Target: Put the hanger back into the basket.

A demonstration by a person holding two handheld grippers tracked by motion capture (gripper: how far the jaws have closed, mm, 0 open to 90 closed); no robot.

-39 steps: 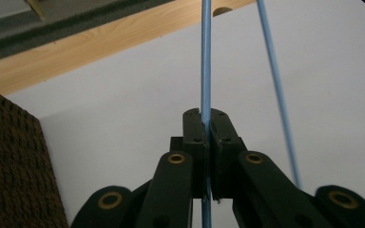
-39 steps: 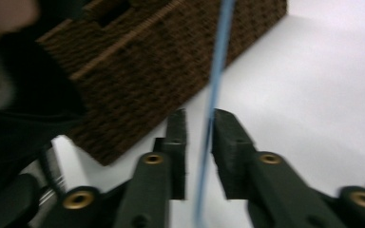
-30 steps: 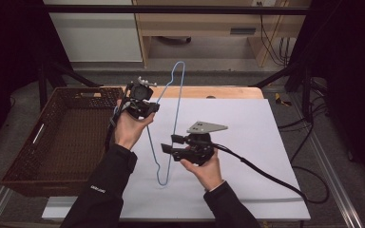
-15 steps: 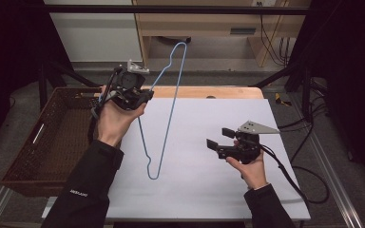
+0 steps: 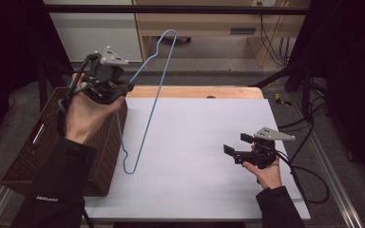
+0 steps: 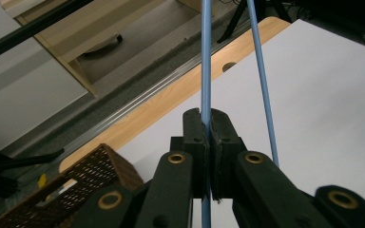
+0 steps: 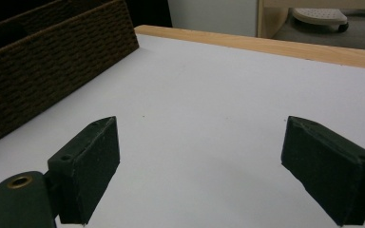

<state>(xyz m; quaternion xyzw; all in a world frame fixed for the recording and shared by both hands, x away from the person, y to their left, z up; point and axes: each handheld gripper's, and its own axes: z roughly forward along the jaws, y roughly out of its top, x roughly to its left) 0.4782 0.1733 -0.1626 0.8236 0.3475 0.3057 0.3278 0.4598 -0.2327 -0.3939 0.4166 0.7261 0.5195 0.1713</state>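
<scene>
A light blue wire hanger (image 5: 148,123) hangs tilted in the air over the left part of the white table (image 5: 209,123), hook end up and lower corner near the tabletop. My left gripper (image 5: 125,88) is raised above the basket's corner and is shut on one of the hanger's wires. In the left gripper view the pads (image 6: 207,124) pinch that wire (image 6: 206,57), and a second wire runs beside it. My right gripper (image 5: 236,144) is low over the table's right side, away from the hanger. Its jaws (image 7: 199,137) have just been opening and hold nothing.
A dark brown wicker basket (image 5: 28,152) stands at the table's left edge, also seen in the right gripper view (image 7: 52,61). A wooden strip (image 5: 195,91) runs along the table's far edge. Cables trail off the right side.
My left hand lifted the hanger up and to the left. My right gripper drew away from the hanger toward the table's right side and its jaws spread wider.
</scene>
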